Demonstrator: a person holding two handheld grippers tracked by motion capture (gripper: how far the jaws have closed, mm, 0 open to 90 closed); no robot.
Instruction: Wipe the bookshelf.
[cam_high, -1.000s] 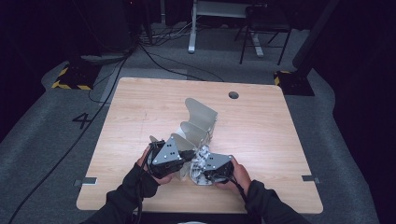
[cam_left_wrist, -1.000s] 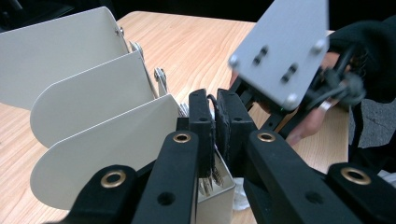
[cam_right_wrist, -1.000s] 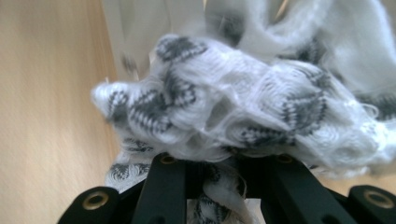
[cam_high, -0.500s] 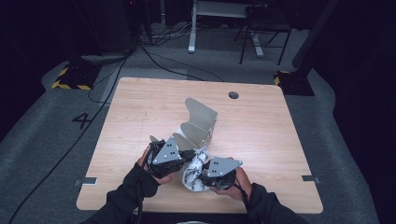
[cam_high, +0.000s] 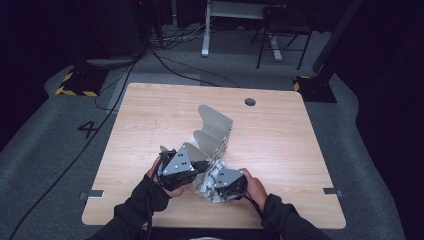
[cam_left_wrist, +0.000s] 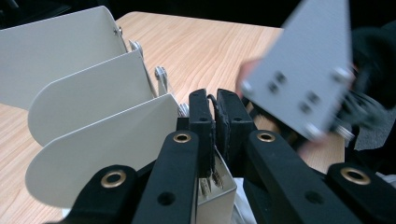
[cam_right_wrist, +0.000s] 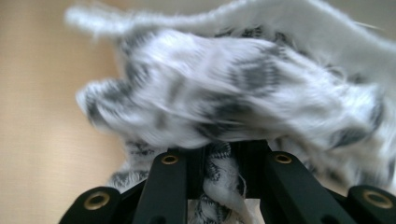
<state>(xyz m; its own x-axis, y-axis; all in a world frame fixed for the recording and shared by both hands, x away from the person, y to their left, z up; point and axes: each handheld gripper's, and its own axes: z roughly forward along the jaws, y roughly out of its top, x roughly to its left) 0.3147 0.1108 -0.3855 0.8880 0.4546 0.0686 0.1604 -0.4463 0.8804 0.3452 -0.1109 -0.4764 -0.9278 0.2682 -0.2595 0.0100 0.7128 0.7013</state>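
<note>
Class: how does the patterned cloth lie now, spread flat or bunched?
Bunched. The cloth sits crumpled in folds near the rack, with the right gripper shut on it.

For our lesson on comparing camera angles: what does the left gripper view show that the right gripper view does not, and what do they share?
Left gripper view alone: a white rack with three curved dividers, the left tongs shut on the rack's front edge, and the other gripper's grey plate to the right.

Right gripper view alone: a fuzzy black-and-white cloth, blurred, bunched above the right tongs, which are shut on a fold of it.

Both: black jaws rising from the bottom, closed on something, and the wooden table behind.
</note>
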